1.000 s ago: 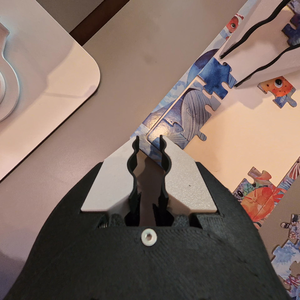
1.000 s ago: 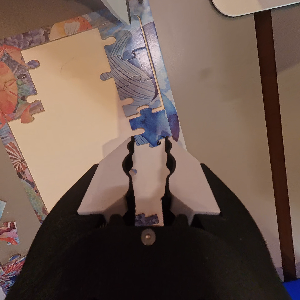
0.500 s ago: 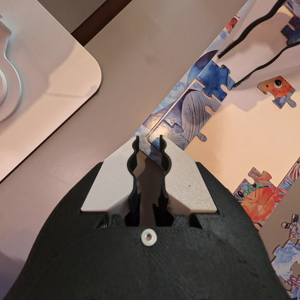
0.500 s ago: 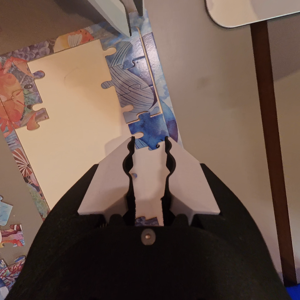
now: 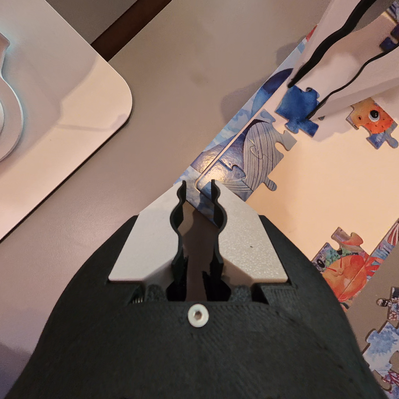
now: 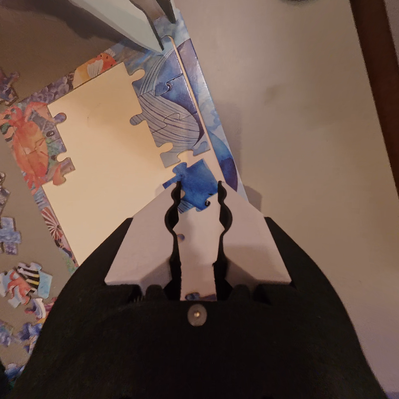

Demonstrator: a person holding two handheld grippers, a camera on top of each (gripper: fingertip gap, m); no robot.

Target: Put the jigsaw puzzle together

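Note:
The puzzle tray has a cream board (image 5: 323, 194) and a blue picture frame. Fitted whale pieces (image 5: 259, 146) lie along one edge, also seen in the right wrist view (image 6: 172, 121). My right gripper (image 6: 199, 183) has its jaws against the sides of a dark blue piece (image 6: 196, 179). That piece is tilted, with a gap between it and the whale pieces. The left wrist view shows the same gripper (image 5: 300, 101) and piece (image 5: 295, 105). My left gripper (image 5: 198, 183) is open and empty, with its tips on the tray's corner frame. It also shows in the right wrist view (image 6: 166, 34).
A loose orange fish piece (image 5: 371, 121) lies on the board. Fitted crab pieces (image 5: 356, 269) sit at the opposite edge. Loose pieces lie on the table beside the tray (image 6: 23, 280) (image 5: 388, 345). A white rounded slab (image 5: 64, 108) is on the left. A dark brown strip (image 6: 375, 108) runs along the table. About 12 cm separates my left fingertips from my right.
The dark blue piece sat against the whale pieces half a second ago. It is now pulled back from them and turned, moving with my right gripper. The left gripper has stayed put.

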